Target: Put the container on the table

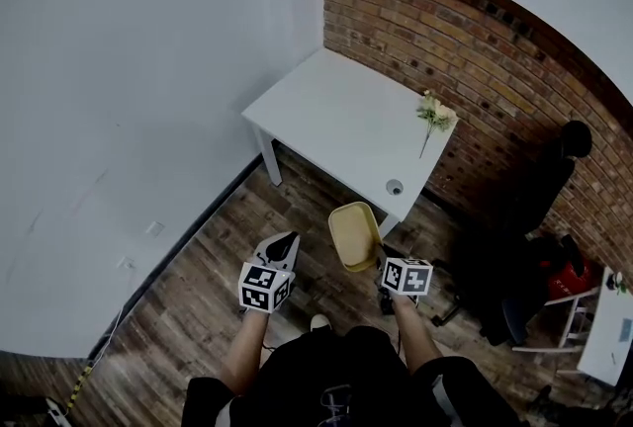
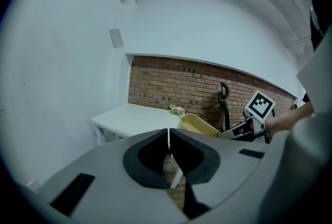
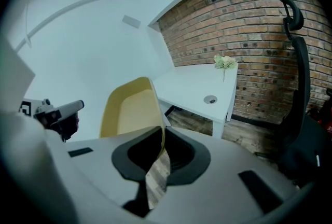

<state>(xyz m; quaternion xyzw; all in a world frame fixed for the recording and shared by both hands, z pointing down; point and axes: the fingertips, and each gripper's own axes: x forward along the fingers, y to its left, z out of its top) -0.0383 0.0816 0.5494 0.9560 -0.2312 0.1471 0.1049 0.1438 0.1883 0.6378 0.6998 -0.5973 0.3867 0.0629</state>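
The container is a yellow tub, and the right gripper has its jaws squeezed on the thin edge of it. The tub sticks up and away from the jaws, with its open side showing. The left gripper has its jaws pressed together with nothing between them. In the head view the right gripper holds the container up in the air over the floor, near the front corner of the table but not on it. The left gripper is off to the side of the tub and does not touch it. The table is white. A little bunch of flowers lies on its far side, and there is a small round hole in the top near the front corner. A brick wall stands behind the table. A black chair is next to the table, by the bricks. The floor is made of dark wood boards.
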